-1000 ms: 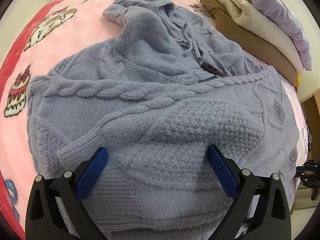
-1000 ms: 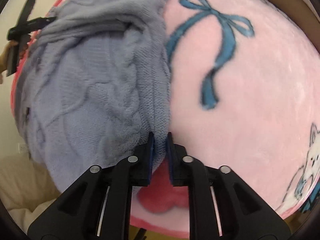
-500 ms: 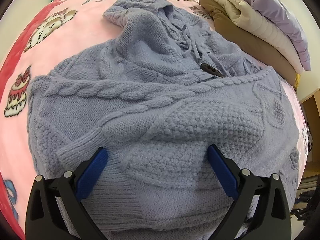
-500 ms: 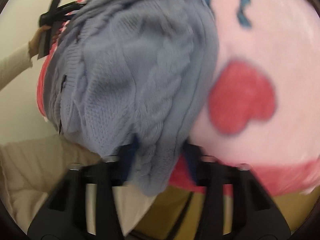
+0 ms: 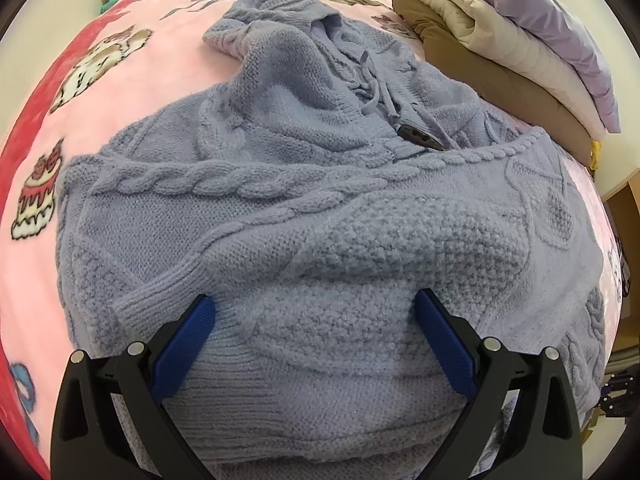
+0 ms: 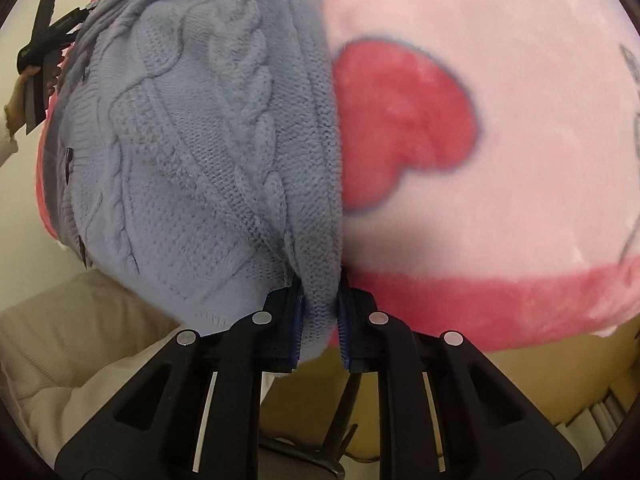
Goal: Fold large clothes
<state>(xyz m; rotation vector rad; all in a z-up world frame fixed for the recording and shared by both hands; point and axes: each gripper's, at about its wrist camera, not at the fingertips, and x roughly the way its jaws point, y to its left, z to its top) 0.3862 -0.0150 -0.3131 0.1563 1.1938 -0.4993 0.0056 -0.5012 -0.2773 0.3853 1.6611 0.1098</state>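
Item: blue-grey cable-knit sweater (image 5: pixel 304 208), large, hooded, with drawstring and a dark toggle button (image 5: pixel 420 136). We find it spread over most of the bed (image 5: pixel 132 76), on a pink fleece blanket printed with cats, cakes and bows; the hood lies toward 12 o'clock in the left wrist view, the ribbed hem toward 6 o'clock.

Left gripper (image 5: pixel 316 320): we keep it spread wide at 6 o'clock, its blue fingers (image 5: pixel 188 336) pressed on the knit near the hem, gripping nothing. We judge it serves to pin the body flat so the garment cannot slide.

Right gripper (image 6: pixel 320 320): its fingers are clenched on a bunched edge of the sweater at 6 o'clock of its own view, beside the red heart print (image 6: pixel 404 120). We judge this hold is for lifting that side across in a fold.

Also noted: a stack of folded quilts (image 5: pixel 520 44) at 2 o'clock, just beside the sweater.
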